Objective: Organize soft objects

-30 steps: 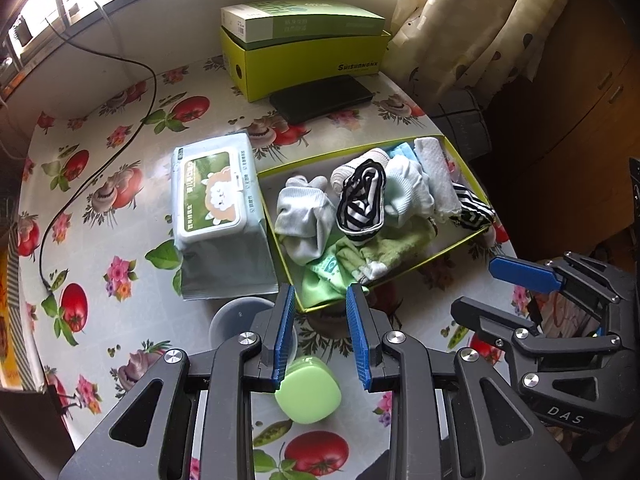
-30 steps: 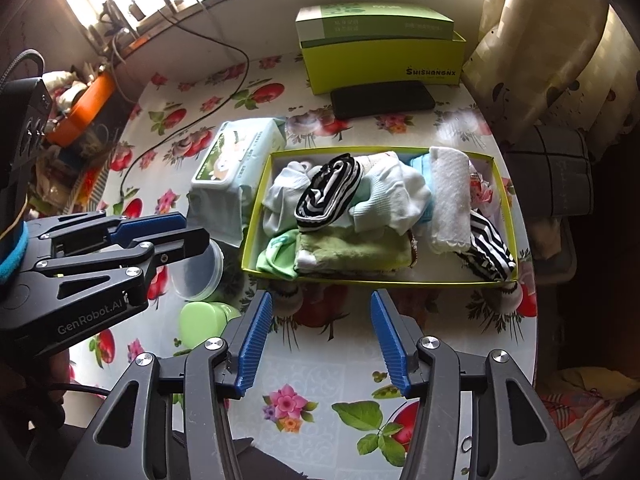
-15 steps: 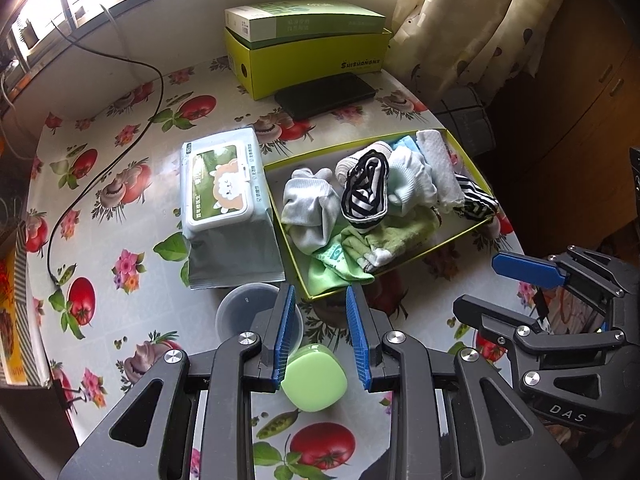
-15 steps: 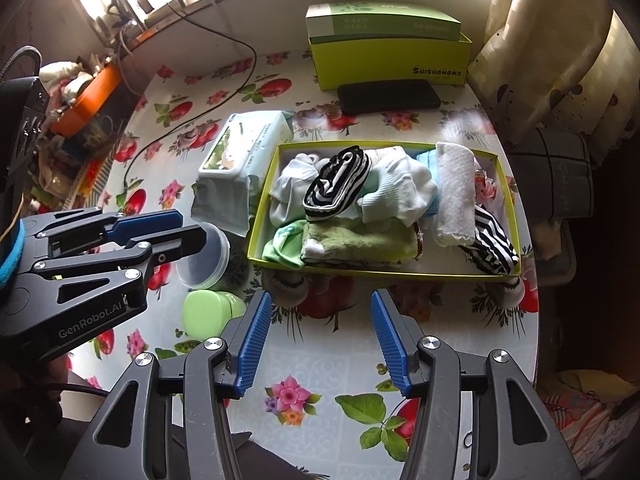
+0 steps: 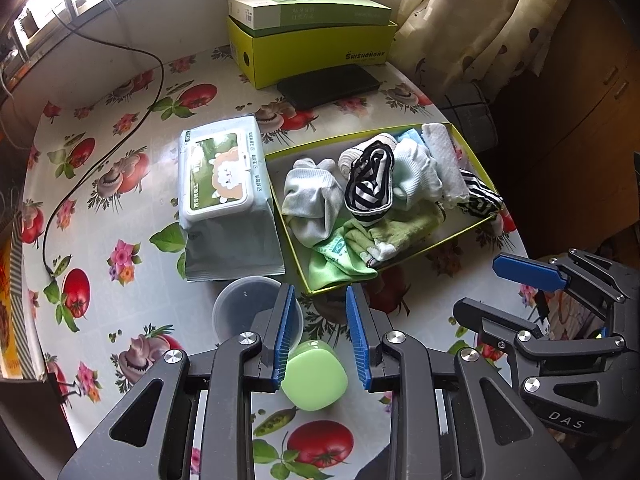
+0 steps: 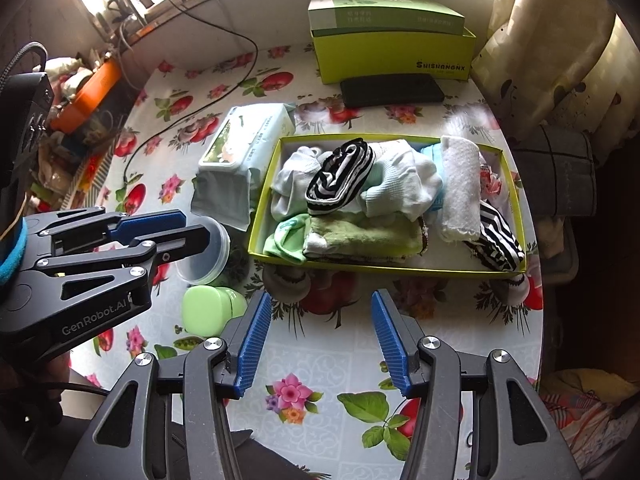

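A shallow yellow-green box (image 6: pixel 516 184) is sitting toward the right side of the counter (image 6: pixel 320 368), and the soft things are lying packed inside it. A black-and-white striped sock (image 6: pixel 340 178) is resting on top of a pale grey sock (image 5: pixel 310 196) and a white sock (image 6: pixel 404 184). A green cloth (image 6: pixel 360 236) is lying folded along the box's near wall, with a rolled white towel (image 6: pixel 460 188) and another striped piece (image 6: pixel 500 240) at the right end.

Just beside the box on its left, a pack of wet wipes (image 5: pixel 222 184) is lying flat. Nearer the edge, a clear plastic tub (image 5: pixel 244 308) and a small green case (image 5: pixel 314 374) are sitting close together. At the back, a green carton (image 6: pixel 384 18) is stacked on a yellow-green shoe box (image 6: pixel 392 58), with a flat black object (image 6: pixel 392 90) in front.

The left gripper (image 5: pixel 320 332) is hanging over the green case with its jaws partly apart, gripping nothing. The right gripper (image 6: pixel 322 342) is hovering over bare counter in front of the box, jaws standing wide and empty.
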### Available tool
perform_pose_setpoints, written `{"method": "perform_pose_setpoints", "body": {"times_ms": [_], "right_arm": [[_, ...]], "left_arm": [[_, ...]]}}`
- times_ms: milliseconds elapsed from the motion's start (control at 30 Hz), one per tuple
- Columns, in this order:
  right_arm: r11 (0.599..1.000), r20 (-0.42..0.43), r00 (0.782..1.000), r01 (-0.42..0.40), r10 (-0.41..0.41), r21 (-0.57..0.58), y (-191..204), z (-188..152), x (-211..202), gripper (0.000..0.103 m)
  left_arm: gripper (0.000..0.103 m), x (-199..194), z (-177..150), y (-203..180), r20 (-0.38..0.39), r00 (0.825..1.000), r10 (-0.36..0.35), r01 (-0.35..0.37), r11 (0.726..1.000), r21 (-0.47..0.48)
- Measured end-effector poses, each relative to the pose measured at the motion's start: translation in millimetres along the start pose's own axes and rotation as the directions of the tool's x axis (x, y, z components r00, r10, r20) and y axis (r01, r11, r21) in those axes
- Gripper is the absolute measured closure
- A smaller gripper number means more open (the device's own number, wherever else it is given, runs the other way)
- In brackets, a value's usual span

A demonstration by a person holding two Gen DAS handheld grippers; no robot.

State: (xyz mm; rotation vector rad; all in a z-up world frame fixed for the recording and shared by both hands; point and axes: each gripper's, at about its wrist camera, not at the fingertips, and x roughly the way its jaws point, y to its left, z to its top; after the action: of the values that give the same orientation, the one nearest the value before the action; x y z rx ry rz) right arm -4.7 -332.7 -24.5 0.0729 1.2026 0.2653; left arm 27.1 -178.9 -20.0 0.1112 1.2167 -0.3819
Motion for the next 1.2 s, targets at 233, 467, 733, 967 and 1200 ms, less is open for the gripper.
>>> {"method": "perform_pose_setpoints", "body": {"times_ms": [233,467,733,967,1200], "right_arm": [[1.000,-0.006,1.000,0.000,0.000,0.002,-1.9,1.0,3.7,0.051],[1.000,-0.013,1.000,-0.002,0.003,0.009,-4.8,1.1,8.0,0.051],[1.000,-0.015,1.000,-0.003,0.003,0.009,-4.7,1.2,9.6,0.051],[1.000,-0.015,1.000,-0.003,0.003,0.008,-4.3,1.7,9.7,0.051],[1.000,-0.015,1.000,-0.003,0.003,0.010,-3.7,1.6,9.8,0.051]], "left_arm": [[0.075,4.1,2.3,-0.1,-0.008,1.000,0.006,-0.005,1.000,0.005],[0.075,7.8,3.9,-0.4,-0.016,1.000,0.009,-0.009,1.000,0.010],[0.075,10.4,4.4,1.1,-0.020,1.000,0.005,-0.005,1.000,0.007],[0.075,11.0,4.0,1.4,-0.020,1.000,0.006,-0.005,1.000,0.004],[0.075,12.2,3.2,1.4,-0.025,1.000,0.007,-0.007,1.000,0.004]]}}
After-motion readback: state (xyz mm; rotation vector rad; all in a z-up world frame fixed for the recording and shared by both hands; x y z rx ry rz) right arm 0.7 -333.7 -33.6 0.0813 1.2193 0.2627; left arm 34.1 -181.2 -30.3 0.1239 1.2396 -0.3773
